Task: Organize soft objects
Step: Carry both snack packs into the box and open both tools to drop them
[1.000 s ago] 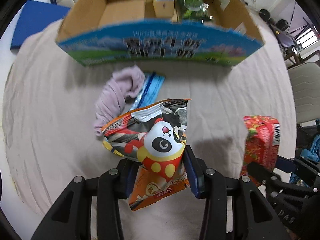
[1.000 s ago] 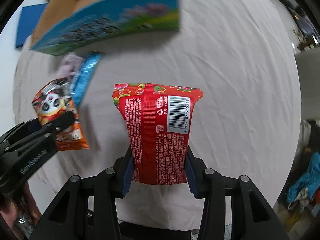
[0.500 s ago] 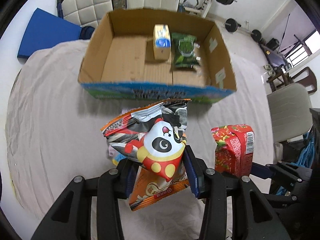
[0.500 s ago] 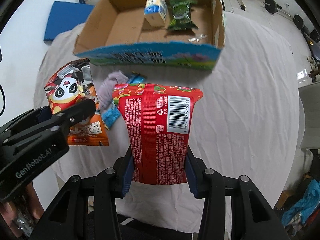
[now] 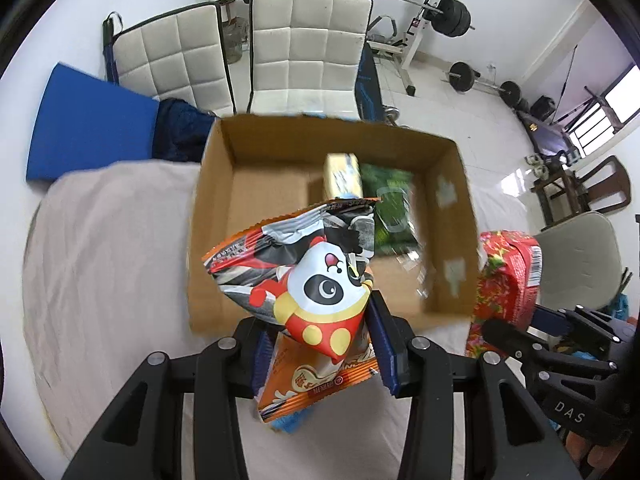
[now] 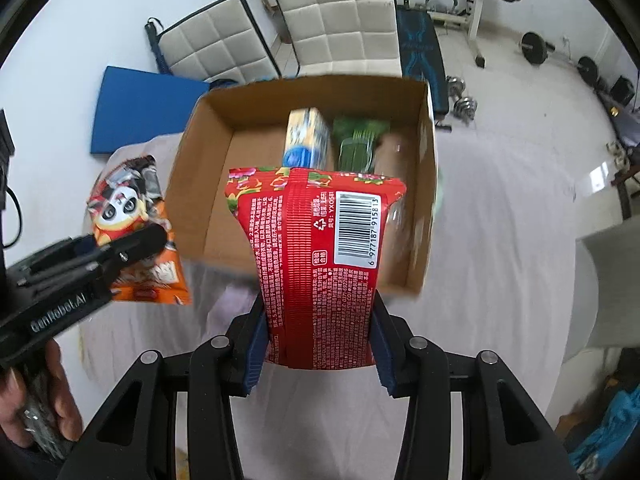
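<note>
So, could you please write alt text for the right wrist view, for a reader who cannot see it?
The right gripper grips a red snack bag in front of an open cardboard box holding a yellow carton and a green packet. At left, the left gripper holds a panda snack bag.

We've got the left gripper (image 5: pixel 320 344) clamped on an orange-and-silver foil snack bag w/ a panda cartoon (image 5: pixel 308 280); blue-padded fingers (image 5: pixel 382 344) press both sides, bag top sticking up over the box. Behind it: an open brown cardboard box (image 5: pixel 216 216) on the counter w/ a pale pink cloth (image 5: pixel 104 264). Inside the box, a yellow-and-blue carton (image 5: pixel 343 174) & a green foil packet (image 5: pixel 390 196), side by side, blurred. At right edge we see the right gripper (image 5: pixel 520 320) holding a red floral snack packet (image 5: pixel 506 276) just beside the box's right wall. Two white quilted chairs (image 5: pixel 308 52) & barbell weights (image 5: pixel 452 12) behind.
</note>
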`<state>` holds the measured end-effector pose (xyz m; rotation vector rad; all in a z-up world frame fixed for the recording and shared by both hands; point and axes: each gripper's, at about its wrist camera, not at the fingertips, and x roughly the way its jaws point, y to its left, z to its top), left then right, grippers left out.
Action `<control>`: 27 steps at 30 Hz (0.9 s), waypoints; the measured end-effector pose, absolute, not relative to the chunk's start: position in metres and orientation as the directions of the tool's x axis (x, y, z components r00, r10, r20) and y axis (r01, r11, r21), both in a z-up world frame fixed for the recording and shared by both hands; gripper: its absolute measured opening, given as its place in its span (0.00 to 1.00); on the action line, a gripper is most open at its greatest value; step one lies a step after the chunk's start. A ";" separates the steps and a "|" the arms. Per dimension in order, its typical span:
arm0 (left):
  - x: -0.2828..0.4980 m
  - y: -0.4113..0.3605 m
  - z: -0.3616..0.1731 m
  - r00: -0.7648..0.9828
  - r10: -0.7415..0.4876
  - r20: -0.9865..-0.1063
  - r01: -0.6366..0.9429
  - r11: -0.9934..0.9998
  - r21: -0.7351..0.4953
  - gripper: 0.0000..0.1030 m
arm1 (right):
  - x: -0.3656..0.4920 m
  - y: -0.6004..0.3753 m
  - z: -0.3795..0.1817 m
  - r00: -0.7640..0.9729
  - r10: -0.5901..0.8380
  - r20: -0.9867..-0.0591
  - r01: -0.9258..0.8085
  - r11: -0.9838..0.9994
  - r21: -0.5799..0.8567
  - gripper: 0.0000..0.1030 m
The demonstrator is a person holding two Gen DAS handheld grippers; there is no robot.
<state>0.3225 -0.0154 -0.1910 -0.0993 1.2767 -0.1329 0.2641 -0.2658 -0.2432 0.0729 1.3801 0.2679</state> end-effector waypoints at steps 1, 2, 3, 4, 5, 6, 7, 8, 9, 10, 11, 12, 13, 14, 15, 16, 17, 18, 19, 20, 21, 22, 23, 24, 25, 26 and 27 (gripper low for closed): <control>0.333 -0.013 -0.194 0.277 -0.156 -0.948 0.042 0.988 -0.150 0.39 | 0.274 -0.263 -0.246 0.164 0.222 -0.961 -0.142 0.969 0.200 0.46; 0.348 -0.011 -0.200 0.263 -0.156 -0.952 0.040 0.988 -0.150 0.39 | 0.287 -0.261 -0.253 0.153 0.212 -0.965 -0.139 0.972 0.192 0.46; 0.359 -0.011 -0.206 0.246 -0.155 -0.957 0.046 0.988 -0.148 0.39 | 0.296 -0.259 -0.260 0.144 0.205 -0.968 -0.130 0.974 0.186 0.46; 0.368 -0.010 -0.212 0.234 -0.152 -0.960 0.045 0.988 -0.145 0.39 | 0.305 -0.258 -0.269 0.132 0.199 -0.971 -0.118 0.976 0.184 0.46; 0.383 -0.008 -0.222 0.222 -0.140 -0.965 0.044 0.990 -0.133 0.39 | 0.316 -0.256 -0.280 0.112 0.194 -0.975 -0.109 0.977 0.182 0.46; 0.392 -0.008 -0.229 0.208 -0.133 -0.969 0.049 0.991 -0.126 0.39 | 0.325 -0.255 -0.293 0.094 0.186 -0.978 -0.096 0.979 0.178 0.46; 0.404 -0.006 -0.240 0.188 -0.123 -0.974 0.045 0.992 -0.116 0.39 | 0.334 -0.255 -0.306 0.078 0.180 -0.981 -0.082 0.981 0.173 0.46; 0.414 -0.005 -0.248 0.174 -0.118 -0.978 0.042 0.993 -0.113 0.39 | 0.340 -0.255 -0.316 0.067 0.172 -0.983 -0.078 0.983 0.167 0.46; 0.422 -0.004 -0.256 0.160 -0.125 -0.979 0.042 0.992 -0.120 0.39 | 0.346 -0.253 -0.327 0.052 0.160 -0.986 -0.068 0.985 0.156 0.46; 0.430 -0.003 -0.264 0.148 -0.130 -0.980 0.040 0.991 -0.126 0.39 | 0.352 -0.252 -0.338 0.033 0.153 -0.988 -0.059 0.987 0.151 0.46; 0.441 -0.003 -0.275 0.127 -0.125 -0.984 0.040 0.992 -0.121 0.39 | 0.352 -0.252 -0.347 0.020 0.154 -0.988 -0.058 0.987 0.152 0.46; 0.448 -0.003 -0.282 0.113 -0.125 -0.986 0.041 0.992 -0.122 0.39 | 0.357 -0.251 -0.358 0.000 0.154 -0.988 -0.050 0.987 0.154 0.46; 0.457 -0.004 -0.291 0.097 -0.128 -0.987 0.040 0.991 -0.124 0.39 | 0.357 -0.250 -0.367 -0.012 0.147 -0.989 -0.051 0.988 0.147 0.46; 0.463 -0.005 -0.297 0.086 -0.127 -0.988 0.043 0.991 -0.124 0.39 | 0.360 -0.249 -0.375 -0.026 0.136 -0.990 -0.056 0.989 0.137 0.46; 0.469 -0.006 -0.301 0.079 -0.127 -0.989 0.050 0.991 -0.123 0.39 | 0.362 -0.248 -0.382 -0.035 0.129 -0.991 -0.053 0.990 0.131 0.46; 0.474 -0.008 -0.306 0.075 -0.126 -0.989 0.060 0.991 -0.122 0.39 | 0.363 -0.247 -0.388 -0.043 0.123 -0.991 -0.050 0.991 0.125 0.46; 0.480 -0.010 -0.311 0.065 -0.129 -0.989 0.074 0.989 -0.124 0.39 | 0.365 -0.246 -0.395 -0.055 0.116 -0.992 -0.052 0.992 0.119 0.46; 0.486 -0.011 -0.317 0.052 -0.131 -0.990 0.082 0.989 -0.127 0.39 | 0.366 -0.245 -0.401 -0.064 0.111 -0.992 -0.052 0.992 0.115 0.46; 0.490 -0.012 -0.321 0.040 -0.133 -0.990 0.085 0.988 -0.129 0.39 | 0.367 -0.245 -0.405 -0.071 0.110 -0.991 -0.052 0.992 0.114 0.46; 0.493 -0.013 -0.325 0.034 -0.133 -0.990 0.086 0.988 -0.130 0.39 | 0.367 -0.244 -0.409 -0.079 0.111 -0.991 -0.052 0.992 0.115 0.46; 0.495 -0.014 -0.328 0.029 -0.133 -0.991 0.090 0.987 -0.130 0.39 | 0.365 -0.244 -0.413 -0.090 0.110 -0.990 -0.054 0.992 0.115 0.46; 0.498 -0.016 -0.332 0.021 -0.128 -0.992 0.099 0.987 -0.126 0.39 | 0.364 -0.243 -0.417 -0.101 0.110 -0.989 -0.052 0.992 0.116 0.46; 0.499 -0.017 -0.334 0.020 -0.122 -0.992 0.104 0.987 -0.120 0.39 | 0.363 -0.243 -0.421 -0.112 0.113 -0.987 -0.052 0.992 0.119 0.46; 0.500 -0.017 -0.336 0.019 -0.119 -0.993 0.108 0.987 -0.116 0.39 | 0.363 -0.242 -0.424 -0.117 0.113 -0.987 -0.054 0.991 0.120 0.46; 0.501 -0.018 -0.338 0.016 -0.114 -0.993 0.112 0.987 -0.112 0.40 | 0.364 -0.241 -0.427 -0.124 0.110 -0.986 -0.060 0.991 0.118 0.47; 0.502 -0.019 -0.340 0.006 -0.109 -0.994 0.112 0.988 -0.108 0.40 | 0.364 -0.240 -0.429 -0.129 0.105 -0.986 -0.063 0.992 0.114 0.47; 0.503 -0.019 -0.342 -0.002 -0.105 -0.994 0.110 0.988 -0.104 0.40 | 0.364 -0.240 -0.431 -0.132 0.100 -0.986 -0.061 0.992 0.109 0.47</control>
